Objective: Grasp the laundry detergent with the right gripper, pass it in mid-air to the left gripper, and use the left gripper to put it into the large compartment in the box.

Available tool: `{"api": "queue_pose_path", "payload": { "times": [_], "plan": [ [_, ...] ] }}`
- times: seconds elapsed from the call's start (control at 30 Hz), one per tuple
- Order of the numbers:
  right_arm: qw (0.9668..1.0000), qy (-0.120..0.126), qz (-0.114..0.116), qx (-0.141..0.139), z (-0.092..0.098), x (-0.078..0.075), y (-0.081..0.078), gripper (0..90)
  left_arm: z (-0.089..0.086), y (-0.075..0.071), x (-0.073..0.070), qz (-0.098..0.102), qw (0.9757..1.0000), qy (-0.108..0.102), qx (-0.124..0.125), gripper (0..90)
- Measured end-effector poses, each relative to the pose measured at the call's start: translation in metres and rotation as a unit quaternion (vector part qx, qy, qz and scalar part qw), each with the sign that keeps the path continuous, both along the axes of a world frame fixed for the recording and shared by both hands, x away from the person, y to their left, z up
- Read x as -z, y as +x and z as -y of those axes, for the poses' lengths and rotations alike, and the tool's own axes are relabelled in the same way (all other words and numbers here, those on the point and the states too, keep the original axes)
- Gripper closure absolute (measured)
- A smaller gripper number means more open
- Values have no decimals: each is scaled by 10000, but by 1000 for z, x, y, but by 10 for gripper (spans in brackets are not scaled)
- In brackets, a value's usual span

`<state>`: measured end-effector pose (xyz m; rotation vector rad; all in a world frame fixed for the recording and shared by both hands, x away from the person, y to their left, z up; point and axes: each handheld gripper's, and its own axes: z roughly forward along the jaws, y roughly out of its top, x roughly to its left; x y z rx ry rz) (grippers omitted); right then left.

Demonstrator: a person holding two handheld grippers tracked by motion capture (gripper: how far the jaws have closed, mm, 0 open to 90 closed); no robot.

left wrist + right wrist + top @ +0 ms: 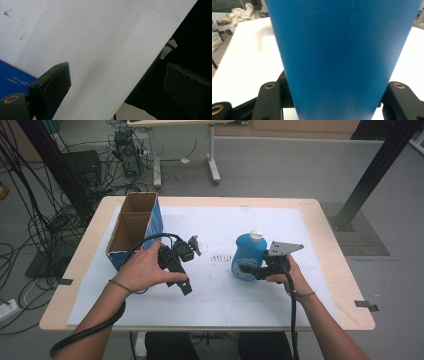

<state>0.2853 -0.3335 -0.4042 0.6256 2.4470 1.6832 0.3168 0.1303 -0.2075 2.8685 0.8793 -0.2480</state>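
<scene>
A blue bottle (247, 257) with a white cap stands upright on the white sheet, right of the table's middle. My right gripper (246, 269) comes at it from the right and is shut on its lower body. In the right gripper view the blue bottle (342, 57) stands tight between the two black jaws. My left gripper (192, 266) hovers a little above the sheet just right of the cardboard box, with a hand around its body. In the left gripper view the left gripper (116, 70) is open, its jaws wide apart with nothing but white paper between them.
An open cardboard box (132, 227) with blue sides stands at the table's left; its blue wall (12, 77) lies close by the left jaw. A white paper sheet (215, 225) covers the wooden table (330, 260). Small dark marks (219, 257) dot the sheet's middle. Cables and stands crowd the floor behind.
</scene>
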Motion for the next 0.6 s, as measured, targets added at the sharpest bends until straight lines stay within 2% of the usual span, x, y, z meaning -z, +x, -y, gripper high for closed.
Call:
{"api": "queue_pose_path", "payload": {
  "times": [0.3,0.47,0.6],
  "plan": [
    [9989,53,-102,-454,-5,-7,2,417,0,-1,-14,89,9997,-127,196,76],
    [9976,85,-147,-674,-8,-8,3,417,7,-1,-22,138,9994,-66,325,76],
    [9961,137,-192,-848,-9,-9,5,417,9,0,-29,176,9987,-122,454,76]
  ]
}}
